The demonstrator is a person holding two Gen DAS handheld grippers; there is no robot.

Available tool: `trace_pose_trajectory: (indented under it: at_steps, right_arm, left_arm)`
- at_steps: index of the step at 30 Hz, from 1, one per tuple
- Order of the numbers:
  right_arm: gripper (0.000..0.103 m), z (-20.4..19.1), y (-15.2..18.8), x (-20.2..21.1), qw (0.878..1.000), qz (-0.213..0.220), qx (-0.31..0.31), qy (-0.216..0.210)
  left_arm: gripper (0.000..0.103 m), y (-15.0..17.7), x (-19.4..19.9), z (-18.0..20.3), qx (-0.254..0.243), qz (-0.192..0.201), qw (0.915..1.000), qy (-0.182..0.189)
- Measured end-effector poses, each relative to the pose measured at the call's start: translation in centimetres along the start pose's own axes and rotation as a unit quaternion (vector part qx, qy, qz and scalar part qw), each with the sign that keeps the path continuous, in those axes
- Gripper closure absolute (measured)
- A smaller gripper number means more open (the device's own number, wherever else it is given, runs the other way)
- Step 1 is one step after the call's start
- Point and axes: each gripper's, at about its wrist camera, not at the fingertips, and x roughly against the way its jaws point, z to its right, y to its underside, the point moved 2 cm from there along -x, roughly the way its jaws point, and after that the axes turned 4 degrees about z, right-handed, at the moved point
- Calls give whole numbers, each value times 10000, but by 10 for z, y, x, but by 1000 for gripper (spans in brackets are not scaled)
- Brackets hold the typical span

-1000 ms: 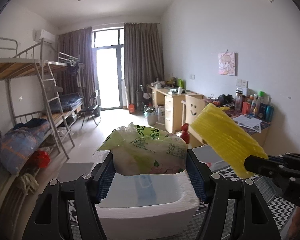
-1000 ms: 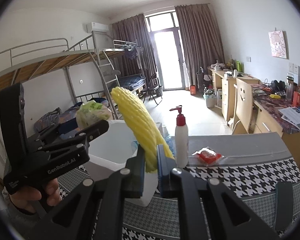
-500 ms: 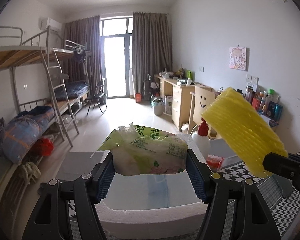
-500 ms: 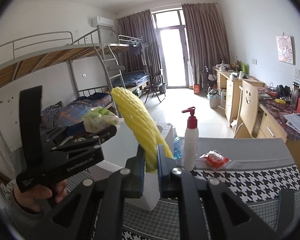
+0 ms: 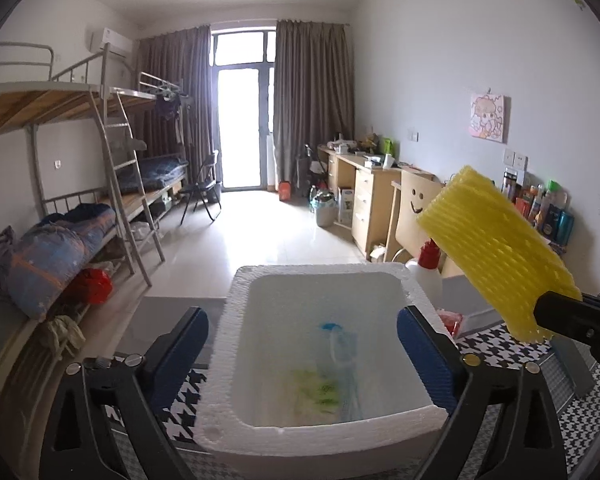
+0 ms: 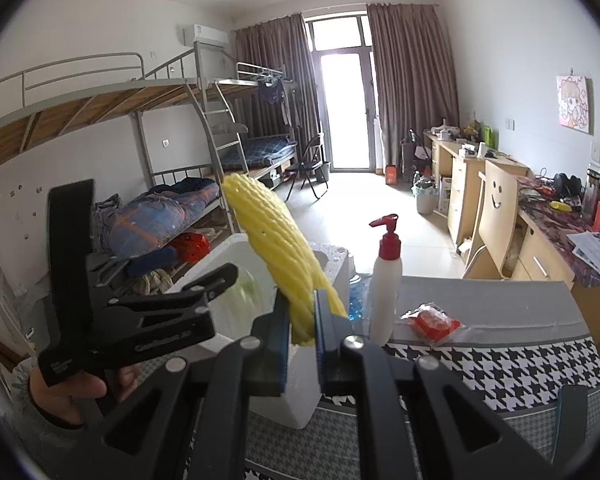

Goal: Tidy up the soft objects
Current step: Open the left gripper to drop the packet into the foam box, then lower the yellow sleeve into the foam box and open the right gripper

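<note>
- White foam box [image 5: 220,364] fills the lower centre of your left wrist view, and a blurred green-and-white bag [image 5: 320,390] lies inside it; I judge that item done.
- Your left gripper [image 5: 302,344] has just been opening and now stands wide, with nothing between its blue pads [image 5: 422,356]; they straddle the box rim without pressing on anything.
- Something blue [image 5: 338,344] also lies in the box, too blurred to name.
- Your right gripper [image 6: 302,330] is clenched on the lower end of the yellow foam net [image 6: 278,256], which rises tilted toward the upper left of the right wrist view, above the box's near corner.
- In the left wrist view the same net shows at the right edge, over the box's right side and not yet inside it.
- That net looks like the next piece to go in, so I judge the task partly done.
- Still on the checked cloth [image 6: 512,368], right of centre in the right wrist view: a pump bottle [image 6: 386,292] just beside the box, and a small red packet [image 6: 432,322] to its right.
- Whether those two count as soft things to sort, I cannot say.
</note>
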Motion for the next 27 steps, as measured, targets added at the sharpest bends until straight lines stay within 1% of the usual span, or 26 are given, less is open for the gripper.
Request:
trace_pose_trajectory:
  at_steps: [8,20,27]
  right_arm:
    - [89,-11,-3,-8,9999,-52,116,-42]
    - [89,-27,-5,-18,9995,-163,208,-174]
    - [89,-34,-5,-32,9991,-283,199,-225]
  left_arm:
    - [1,-1,8,-14,84,93,9997,-187]
    - [1,1,24,-30,180,197,9990,-347]
    - [1,7,31,-44,208,212,9986,-431]
